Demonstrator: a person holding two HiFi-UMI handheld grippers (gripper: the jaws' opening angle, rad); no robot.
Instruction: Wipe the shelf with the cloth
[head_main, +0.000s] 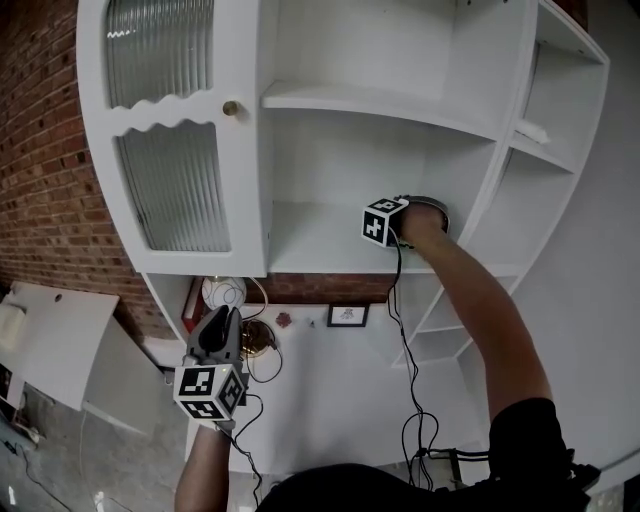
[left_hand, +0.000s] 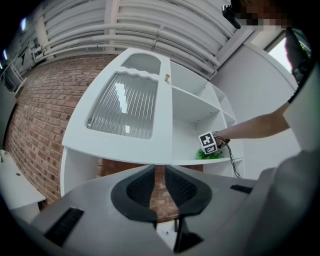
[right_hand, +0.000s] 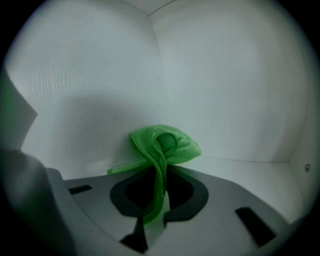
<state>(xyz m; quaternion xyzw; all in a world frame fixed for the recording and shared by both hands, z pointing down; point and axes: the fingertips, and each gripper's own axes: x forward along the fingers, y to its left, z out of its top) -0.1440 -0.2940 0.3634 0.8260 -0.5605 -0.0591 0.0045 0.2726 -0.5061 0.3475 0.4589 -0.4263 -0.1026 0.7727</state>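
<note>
The green cloth (right_hand: 165, 145) is bunched against the back wall of the white shelf (right_hand: 245, 175), near its inner corner. My right gripper (right_hand: 160, 172) is shut on a fold of it. In the head view this gripper (head_main: 402, 220) reaches into the cabinet's middle shelf (head_main: 310, 245) at the right end, and my hand hides the cloth. From the left gripper view the cloth (left_hand: 211, 155) shows as a green patch under the marker cube. My left gripper (head_main: 222, 322) hangs low in front of the cabinet, pointing up; its jaws (left_hand: 159, 186) are shut with nothing between them.
Ribbed glass doors (head_main: 170, 190) with a brass knob (head_main: 231, 108) close the cabinet's left half. A higher shelf (head_main: 380, 105) hangs over the wiped one. Below stand a small picture frame (head_main: 347, 315) and a round white ornament (head_main: 224, 293). Cables (head_main: 405, 350) hang from my right gripper. Brick wall (head_main: 40, 180) at left.
</note>
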